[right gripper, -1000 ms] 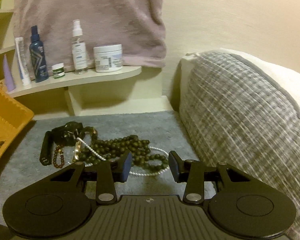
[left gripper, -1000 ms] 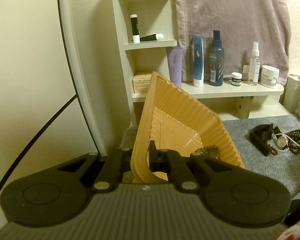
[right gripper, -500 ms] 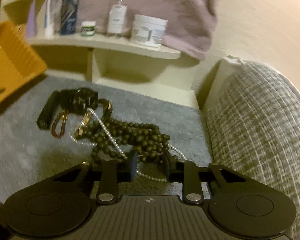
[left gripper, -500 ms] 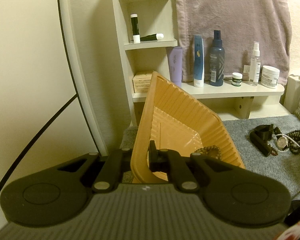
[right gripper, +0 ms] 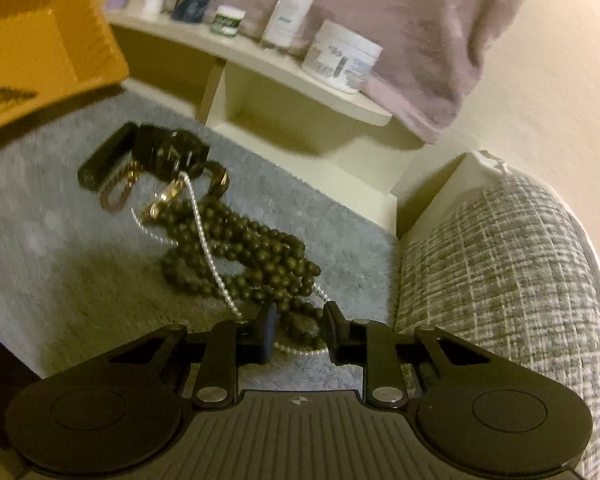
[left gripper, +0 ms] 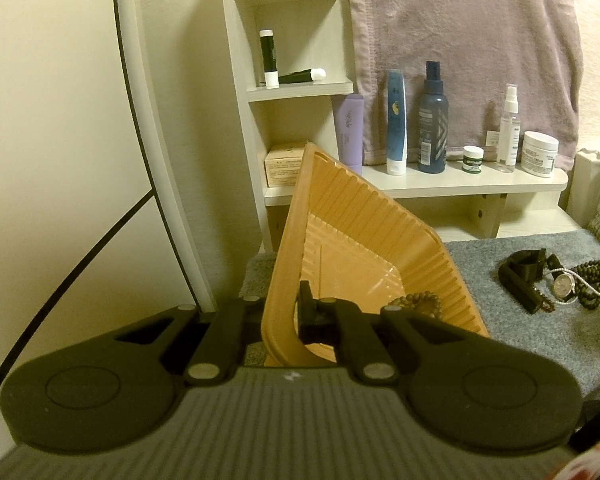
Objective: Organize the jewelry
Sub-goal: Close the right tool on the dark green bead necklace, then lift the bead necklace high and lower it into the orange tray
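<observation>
My left gripper [left gripper: 285,312] is shut on the near rim of an orange ribbed tray [left gripper: 380,248] and holds it tilted. A brown bead bracelet [left gripper: 418,303] lies inside the tray. On the grey mat a jewelry pile lies: dark green bead necklace [right gripper: 260,252], white pearl strand [right gripper: 204,236], gold-toned watch [right gripper: 168,196], black strap [right gripper: 104,158]. The pile also shows in the left wrist view [left gripper: 560,284]. My right gripper [right gripper: 298,330] is open, low over the near end of the green beads and pearl strand, which lie between its fingers.
A cream shelf unit [left gripper: 460,184] carries bottles and jars [left gripper: 432,120] under a hanging mauve towel [left gripper: 460,40]. A grey woven cushion [right gripper: 500,280] stands right of the pile. The grey mat [right gripper: 60,248] covers the surface. A wall and curved white frame are at left.
My right gripper has come down and forward onto the jewelry pile, and its fingers now straddle the near beads. The left gripper and tilted tray have held still.
</observation>
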Tool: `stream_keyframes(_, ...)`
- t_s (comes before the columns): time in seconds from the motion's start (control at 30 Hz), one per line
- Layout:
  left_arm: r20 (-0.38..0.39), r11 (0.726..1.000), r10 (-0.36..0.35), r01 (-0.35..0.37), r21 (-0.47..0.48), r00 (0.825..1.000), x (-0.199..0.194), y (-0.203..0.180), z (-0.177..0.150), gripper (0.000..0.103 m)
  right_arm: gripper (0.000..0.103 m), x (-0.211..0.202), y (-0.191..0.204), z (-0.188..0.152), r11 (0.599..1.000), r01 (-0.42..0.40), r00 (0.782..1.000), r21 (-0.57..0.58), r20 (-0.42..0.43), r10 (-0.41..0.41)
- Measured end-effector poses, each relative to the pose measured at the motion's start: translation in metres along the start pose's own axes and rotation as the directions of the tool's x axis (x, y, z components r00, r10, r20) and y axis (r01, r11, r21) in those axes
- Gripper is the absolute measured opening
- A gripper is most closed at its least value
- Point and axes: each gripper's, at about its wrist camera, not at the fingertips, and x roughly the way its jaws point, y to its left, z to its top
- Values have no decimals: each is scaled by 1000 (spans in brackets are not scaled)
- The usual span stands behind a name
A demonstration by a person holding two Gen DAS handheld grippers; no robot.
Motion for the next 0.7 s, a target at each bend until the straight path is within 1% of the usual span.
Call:
stream_keyframes(0.07,1,1000,0,0,0,1000,0,0,1,5,25,6,2,-2,999,-13,1000,-29,-6,13)
stream_keyframes(0.1,0,1000,1,-1,1,1000,0,-1,1,5,23,7,3,-2,999,-12,1000,-42,0,12)
stream_keyframes(0.17,-1,1000,0,0,0,1000,0,-1,1,5,7,7,4,0,998,-16,1000,-63,-6,15)
stream_keyframes(0.3,-1,1000,1,-1,1,1000,0,-1,1,6,7,-2,5,6,995,-1,1000,-100,16,2)
stream_keyframes(0.47,-1,1000,1,-1,2,1000,0,-1,2,5,7,-29,-1,22,986,65,994,-152,99,-50)
stream_keyframes(0.57,-1,1000,0,0,2,1000,0,0,2,5,7,-50,-9,37,978,111,983,-174,162,-83)
stream_keyframes(0.7,-1,1000,0,0,2,1000,0,-1,2,5,7,-78,-20,61,965,169,964,-200,239,-119)
